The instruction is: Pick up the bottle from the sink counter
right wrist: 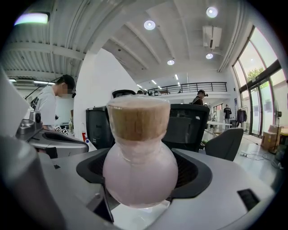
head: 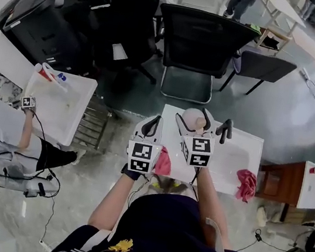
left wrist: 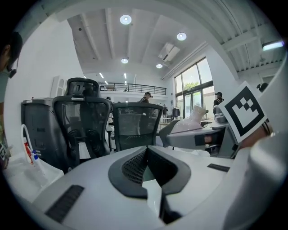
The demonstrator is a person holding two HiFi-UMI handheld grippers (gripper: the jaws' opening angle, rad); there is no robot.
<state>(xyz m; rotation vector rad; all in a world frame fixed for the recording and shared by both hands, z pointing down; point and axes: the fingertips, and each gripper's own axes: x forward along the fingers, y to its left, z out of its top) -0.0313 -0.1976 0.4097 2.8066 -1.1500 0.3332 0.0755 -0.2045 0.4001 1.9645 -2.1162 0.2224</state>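
The right tongs [head: 193, 124] are pinching the bottle [right wrist: 140, 173]. It is a round, pale pink bottle with a brown cork on top. It is sitting upright, right between the two jaws, and they are pressing on its fat belly from both sides.

The left tongs [left wrist: 146, 157] are pressed together and are holding nothing. They are hanging just beside the right tongs, over the left edge of the white bench [head: 236, 153].

The bottle is showing over the bench in the head view, near the bench's far left part. A pink cloth [head: 247, 184] is lying at the bench's right end, well apart from the bottle.

So the grabbing part is looking done. I cannot tell for sure if the bottle's bottom is touching the bench or is already up in the air. I think what is left is lifting it clear and keeping it upright, so the round belly is not slipping out.
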